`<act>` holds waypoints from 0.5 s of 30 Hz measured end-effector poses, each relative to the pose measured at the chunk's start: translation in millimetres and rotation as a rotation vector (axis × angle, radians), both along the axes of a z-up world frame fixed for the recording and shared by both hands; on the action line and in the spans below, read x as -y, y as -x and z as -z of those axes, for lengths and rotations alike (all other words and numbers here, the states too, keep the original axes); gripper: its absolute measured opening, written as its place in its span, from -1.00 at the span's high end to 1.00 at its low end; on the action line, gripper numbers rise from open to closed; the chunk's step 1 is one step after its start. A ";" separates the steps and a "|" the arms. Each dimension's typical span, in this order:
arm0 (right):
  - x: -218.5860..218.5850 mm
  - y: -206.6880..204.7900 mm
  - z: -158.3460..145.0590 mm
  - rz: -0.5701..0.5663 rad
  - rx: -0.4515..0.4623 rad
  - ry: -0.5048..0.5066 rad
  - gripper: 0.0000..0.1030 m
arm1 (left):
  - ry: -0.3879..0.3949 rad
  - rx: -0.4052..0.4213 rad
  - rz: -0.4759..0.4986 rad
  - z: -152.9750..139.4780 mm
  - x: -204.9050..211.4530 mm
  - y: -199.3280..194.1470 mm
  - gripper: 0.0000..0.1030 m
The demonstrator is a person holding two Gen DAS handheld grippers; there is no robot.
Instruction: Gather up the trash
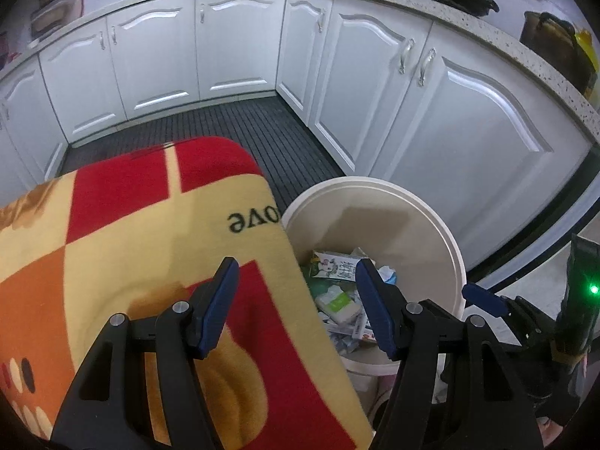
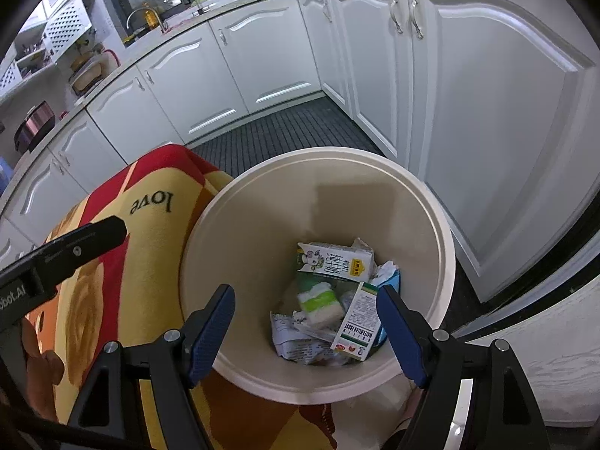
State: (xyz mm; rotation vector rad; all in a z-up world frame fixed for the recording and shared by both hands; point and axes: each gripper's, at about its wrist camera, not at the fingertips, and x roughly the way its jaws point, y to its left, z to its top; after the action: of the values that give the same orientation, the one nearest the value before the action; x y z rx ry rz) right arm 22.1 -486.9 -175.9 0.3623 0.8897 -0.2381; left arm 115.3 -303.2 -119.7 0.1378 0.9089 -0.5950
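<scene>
White kitchen cupboards (image 2: 262, 56) stood behind the round cream plastic bin (image 2: 262, 202), where a milk carton (image 2: 333, 262) and other trash already lay, so both the left gripper (image 1: 298, 307) and right gripper (image 2: 305, 328) hung wide open and empty.

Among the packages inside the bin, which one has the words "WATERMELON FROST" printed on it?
The small white box with green corner, nearest the right gripper. The milk carton behind it carries a cartoon instead.
</scene>
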 end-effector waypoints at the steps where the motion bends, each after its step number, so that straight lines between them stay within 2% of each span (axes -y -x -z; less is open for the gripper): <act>1: -2.0 0.8 -1.8 -0.002 0.004 0.007 -0.47 | 0.000 0.006 -0.005 -1.3 -2.2 1.0 -0.23; 12: -28.8 16.4 -37.4 0.005 0.090 0.049 -0.49 | -0.055 0.182 -0.069 -26.8 -39.8 28.1 -0.23; 15: -38.4 25.0 -51.6 0.015 0.130 0.070 -0.59 | -0.049 0.217 -0.092 -35.3 -54.2 36.8 -0.23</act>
State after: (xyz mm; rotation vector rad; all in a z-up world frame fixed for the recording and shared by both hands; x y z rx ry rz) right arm -2.8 -448.5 -124.4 0.3158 0.7490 -0.2566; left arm 78.5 -249.0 -84.4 0.1999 0.7151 -0.4624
